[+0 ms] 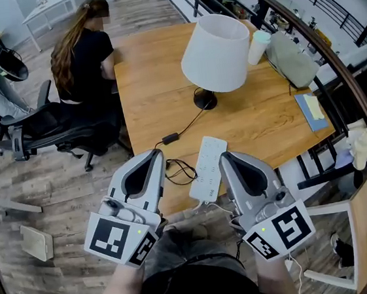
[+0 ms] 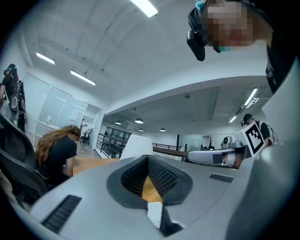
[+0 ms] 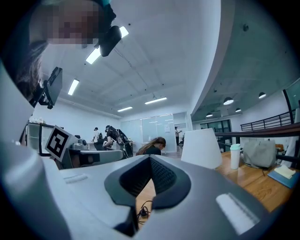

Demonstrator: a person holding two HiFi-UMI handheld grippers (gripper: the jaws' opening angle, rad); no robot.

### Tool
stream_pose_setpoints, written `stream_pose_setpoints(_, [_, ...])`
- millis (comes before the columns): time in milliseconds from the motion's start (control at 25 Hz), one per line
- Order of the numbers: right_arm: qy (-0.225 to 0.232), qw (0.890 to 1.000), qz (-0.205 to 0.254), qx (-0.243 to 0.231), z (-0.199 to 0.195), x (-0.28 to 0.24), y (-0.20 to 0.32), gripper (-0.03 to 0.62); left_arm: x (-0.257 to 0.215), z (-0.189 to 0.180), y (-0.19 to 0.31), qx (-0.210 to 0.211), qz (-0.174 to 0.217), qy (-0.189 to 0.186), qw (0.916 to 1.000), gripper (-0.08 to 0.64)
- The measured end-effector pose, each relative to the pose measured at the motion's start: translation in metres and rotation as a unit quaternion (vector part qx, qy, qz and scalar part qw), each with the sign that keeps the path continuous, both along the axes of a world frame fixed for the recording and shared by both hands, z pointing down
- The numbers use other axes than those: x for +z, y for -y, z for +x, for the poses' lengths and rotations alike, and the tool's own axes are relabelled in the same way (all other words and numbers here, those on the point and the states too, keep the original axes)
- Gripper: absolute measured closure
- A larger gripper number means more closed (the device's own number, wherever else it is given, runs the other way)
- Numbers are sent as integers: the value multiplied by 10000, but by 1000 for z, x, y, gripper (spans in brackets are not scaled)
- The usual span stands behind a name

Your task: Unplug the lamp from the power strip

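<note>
At lower centre the power strip (image 1: 207, 168) points away between the left gripper (image 1: 153, 156) and the nearer right gripper (image 1: 230, 159), both closed and empty.
</note>
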State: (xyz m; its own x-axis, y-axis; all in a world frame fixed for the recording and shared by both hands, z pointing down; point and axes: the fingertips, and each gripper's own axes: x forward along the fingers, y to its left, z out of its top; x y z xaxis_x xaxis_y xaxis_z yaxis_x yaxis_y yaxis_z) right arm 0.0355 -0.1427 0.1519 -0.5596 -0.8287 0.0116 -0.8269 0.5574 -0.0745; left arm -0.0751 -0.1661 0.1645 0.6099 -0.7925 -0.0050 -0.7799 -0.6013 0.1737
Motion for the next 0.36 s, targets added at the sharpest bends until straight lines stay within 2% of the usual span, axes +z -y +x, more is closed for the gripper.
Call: stream_pose_setpoints(360, [56,9999,-92,-51,-5,10,9,584,8,-6,8,-4,-40,-10,10000,565])
